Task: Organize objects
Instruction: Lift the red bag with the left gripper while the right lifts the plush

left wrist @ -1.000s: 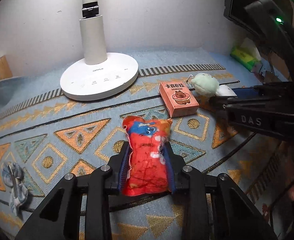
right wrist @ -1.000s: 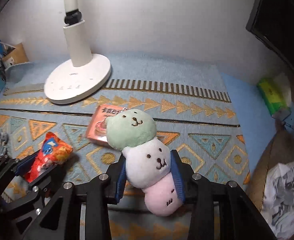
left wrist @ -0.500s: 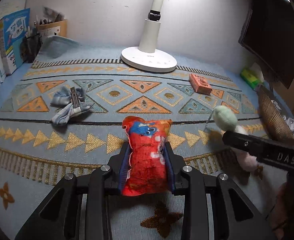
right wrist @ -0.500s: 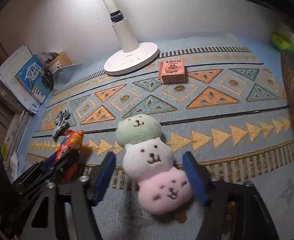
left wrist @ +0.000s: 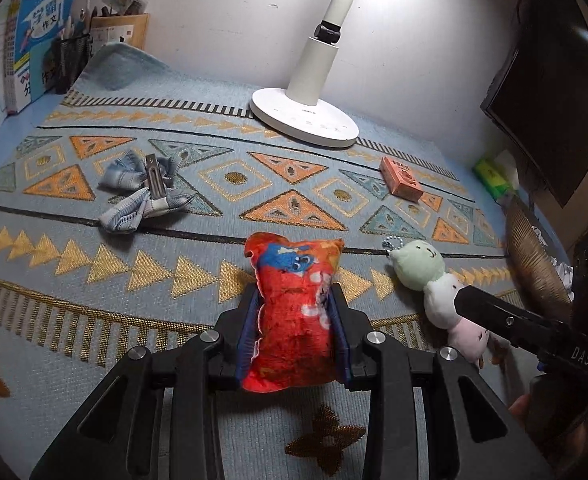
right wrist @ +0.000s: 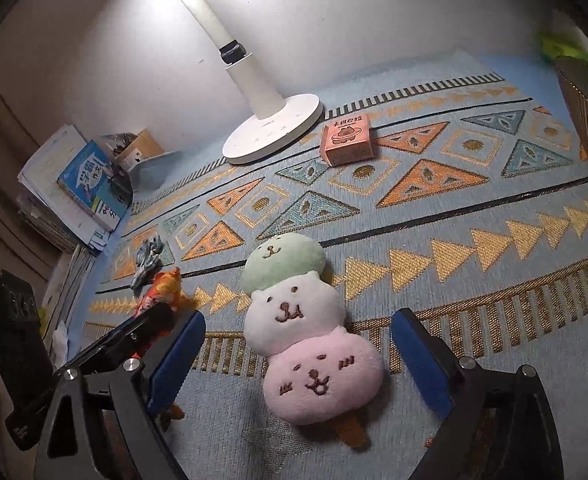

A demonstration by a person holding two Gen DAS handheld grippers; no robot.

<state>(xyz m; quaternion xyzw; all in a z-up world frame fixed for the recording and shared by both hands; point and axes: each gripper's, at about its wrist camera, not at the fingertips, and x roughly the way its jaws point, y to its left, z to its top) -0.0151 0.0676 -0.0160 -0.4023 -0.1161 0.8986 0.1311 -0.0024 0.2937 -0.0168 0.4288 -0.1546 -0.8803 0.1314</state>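
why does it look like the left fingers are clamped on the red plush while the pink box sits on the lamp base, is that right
Not quite: the right wrist view shows the pink box on the rug, beside the lamp base, not on it. The left fingers do clamp the red plush.

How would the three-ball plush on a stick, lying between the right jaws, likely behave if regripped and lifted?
The dango plush looks soft and stuffed, so it would probably squash under the pads and feel light. Its three lobes narrow at the joins, so it may bend or droop if held by one end. Fuzzy fabric suggests little slipping. The right gripper jaws are opening, clear of it.
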